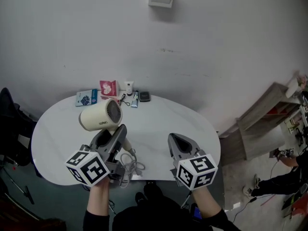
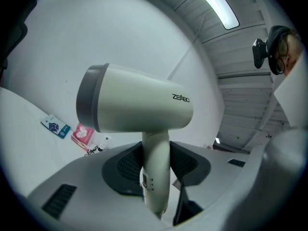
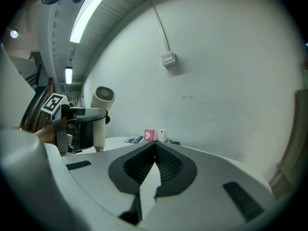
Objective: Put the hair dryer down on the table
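A cream hair dryer (image 1: pixel 99 115) with a grey back grille hangs above the white oval table (image 1: pixel 159 124), over its left half. My left gripper (image 1: pixel 118 134) is shut on its handle, and the barrel lies level, pointing left. In the left gripper view the handle (image 2: pixel 155 172) stands upright between the two dark pads, with the barrel (image 2: pixel 139 105) above them. Its white cord (image 1: pixel 132 166) lies coiled near the table's front edge. My right gripper (image 1: pixel 175 139) hovers over the table's right half, shut and empty (image 3: pixel 155 146). The right gripper view shows the dryer (image 3: pixel 101 109) off to its left.
At the table's back edge lie a blue packet (image 1: pixel 86 97), a pink box (image 1: pixel 109 88), a small white bottle (image 1: pixel 128 87) and a dark phone-like item (image 1: pixel 144 96). A wooden shelf (image 1: pixel 269 124) stands to the right, and a dark chair (image 1: pixel 9 124) to the left.
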`<control>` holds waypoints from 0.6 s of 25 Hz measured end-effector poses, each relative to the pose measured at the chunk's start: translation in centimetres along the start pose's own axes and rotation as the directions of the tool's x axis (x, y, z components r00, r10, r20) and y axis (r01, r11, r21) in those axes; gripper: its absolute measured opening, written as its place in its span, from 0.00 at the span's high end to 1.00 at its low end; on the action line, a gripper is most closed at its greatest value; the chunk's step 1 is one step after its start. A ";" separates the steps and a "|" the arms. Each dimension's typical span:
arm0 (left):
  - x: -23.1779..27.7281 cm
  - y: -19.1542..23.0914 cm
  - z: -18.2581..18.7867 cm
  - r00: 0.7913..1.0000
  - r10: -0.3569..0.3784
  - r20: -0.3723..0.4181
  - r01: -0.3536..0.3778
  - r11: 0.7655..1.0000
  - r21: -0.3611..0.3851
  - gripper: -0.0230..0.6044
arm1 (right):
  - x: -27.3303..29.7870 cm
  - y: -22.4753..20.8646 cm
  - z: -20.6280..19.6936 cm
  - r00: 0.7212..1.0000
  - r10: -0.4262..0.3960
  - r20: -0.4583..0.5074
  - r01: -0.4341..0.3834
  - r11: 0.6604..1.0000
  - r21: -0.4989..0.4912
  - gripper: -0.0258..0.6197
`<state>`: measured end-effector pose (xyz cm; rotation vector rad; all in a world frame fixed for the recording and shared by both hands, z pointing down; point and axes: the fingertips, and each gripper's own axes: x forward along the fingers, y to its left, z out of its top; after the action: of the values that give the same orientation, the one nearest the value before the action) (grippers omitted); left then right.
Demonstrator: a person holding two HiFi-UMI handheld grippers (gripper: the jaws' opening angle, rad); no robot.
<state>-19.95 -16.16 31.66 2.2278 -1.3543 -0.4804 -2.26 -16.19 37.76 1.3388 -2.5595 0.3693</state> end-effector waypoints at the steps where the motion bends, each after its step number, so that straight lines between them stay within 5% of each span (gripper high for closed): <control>1: 0.8 0.3 -0.3 1.000 0.004 -0.011 -0.004 1.000 0.003 0.70 | 0.5 -0.6 0.1 1.000 -0.004 -0.003 0.004 1.000 0.001 0.96; 15: 8.9 5.2 -5.0 0.985 0.007 -0.171 -0.017 0.998 -0.056 0.70 | 7.1 -5.9 -0.7 0.996 -0.015 -0.086 0.018 0.999 0.031 0.96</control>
<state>-17.09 -24.99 38.29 2.1594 -1.2486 -0.3117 -1.24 -24.70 41.32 1.3249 -2.4813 0.4563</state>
